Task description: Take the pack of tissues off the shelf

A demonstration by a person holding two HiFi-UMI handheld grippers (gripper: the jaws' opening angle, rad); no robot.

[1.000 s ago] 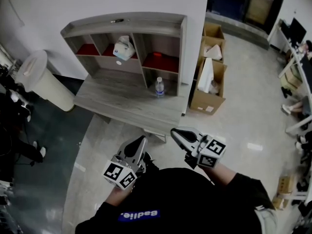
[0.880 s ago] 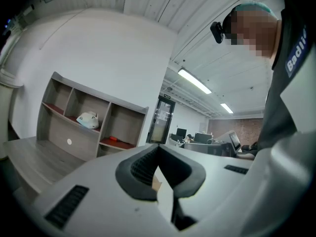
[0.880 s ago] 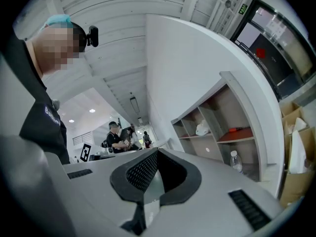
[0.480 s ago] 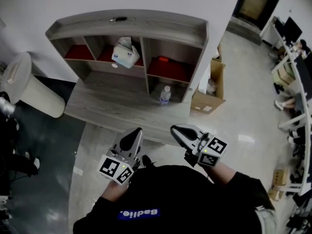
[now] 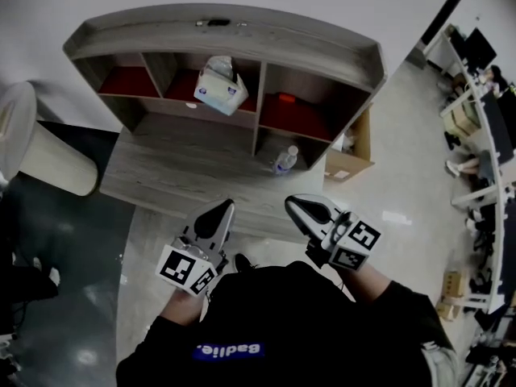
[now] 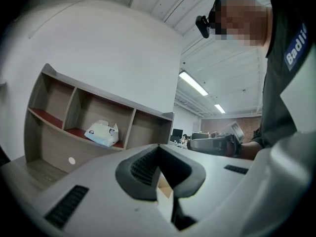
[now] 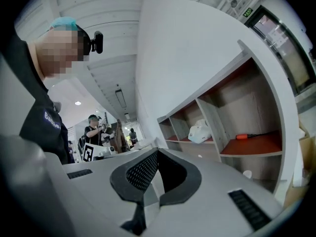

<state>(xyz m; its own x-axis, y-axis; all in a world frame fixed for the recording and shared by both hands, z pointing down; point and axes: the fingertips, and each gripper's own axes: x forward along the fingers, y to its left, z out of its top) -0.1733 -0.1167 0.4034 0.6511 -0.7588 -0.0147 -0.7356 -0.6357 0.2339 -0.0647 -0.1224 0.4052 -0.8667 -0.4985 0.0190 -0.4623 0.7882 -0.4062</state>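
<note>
Your left claw [image 5: 218, 212] is clenched, its two dark pads pressed together with nothing between them, as the left gripper view shows [image 6: 159, 152]. Your right claw [image 5: 298, 207] is clenched and empty as well, its pads meeting in a single line [image 7: 157, 157]. You hold both low in front of your body, side by side but apart, tips pointing toward the grey wooden counter [image 5: 185, 168], just short of its near edge. The white soft pack of tissues [image 5: 219, 89] lies well beyond both claws, in the middle compartment of the grey wooden shelf unit [image 5: 226, 35] that stands at the back of the counter against the white wall. It rests on that compartment's red floor, near the front, with a tissue sticking up from its top. From the left gripper view it sits to the left of the claw tip [image 6: 102, 133]; from the right gripper view it sits to the right [image 7: 200, 131]. In the right compartment lies a small orange tool [image 7: 249, 136], and below that compartment a clear plastic water bottle [image 5: 285, 160] stands upright on the counter. A round white bin [image 5: 32, 147] stands on the floor beside the counter's left end, and an open brown cardboard box [image 5: 355, 156] sits on the floor by the right end.
</note>
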